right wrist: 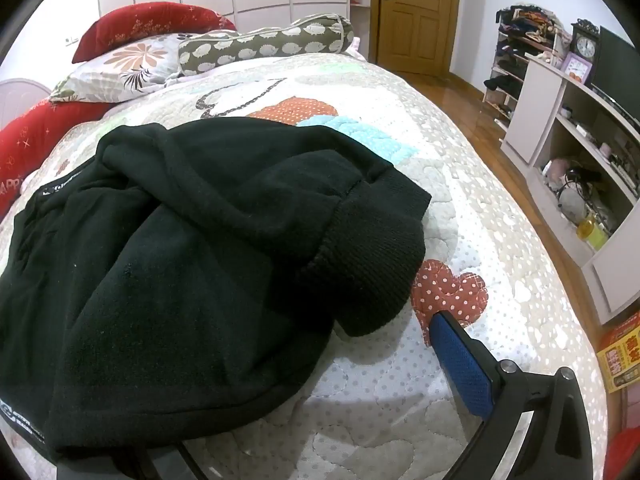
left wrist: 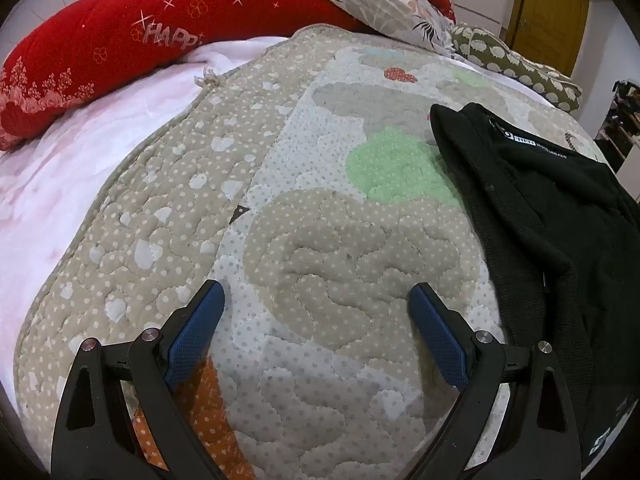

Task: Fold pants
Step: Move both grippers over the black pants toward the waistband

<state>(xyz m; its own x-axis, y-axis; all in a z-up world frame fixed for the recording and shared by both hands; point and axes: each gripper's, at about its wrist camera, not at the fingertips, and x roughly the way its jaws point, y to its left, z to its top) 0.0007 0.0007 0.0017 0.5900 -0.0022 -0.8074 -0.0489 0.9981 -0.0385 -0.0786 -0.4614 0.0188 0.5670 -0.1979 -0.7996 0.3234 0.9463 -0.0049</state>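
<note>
The black pants (right wrist: 192,264) are seen bunched in a loose heap on the quilt (left wrist: 320,240), not yet laid flat. No fold has been made, so the task is judged to be at its start. A ribbed cuff (right wrist: 372,264) is seen at the side of the heap nearest the right gripper (right wrist: 280,420). The long way of the pants cannot be told, because the legs are piled on each other.

The right gripper is held just beside the pants, and its jaws are spread wide. One blue pad (right wrist: 460,364) is seen to the right of the cuff; the other is hidden behind the cloth. Nothing is gripped.

The left gripper (left wrist: 316,320) is held over bare quilt, with the pants off to its right. Its jaws are wide apart too, and nothing is held. So the right hand is judged nearer to the pants.

Red pillows (left wrist: 120,40) are seen at the far end of the bed, well apart from the pants.
</note>
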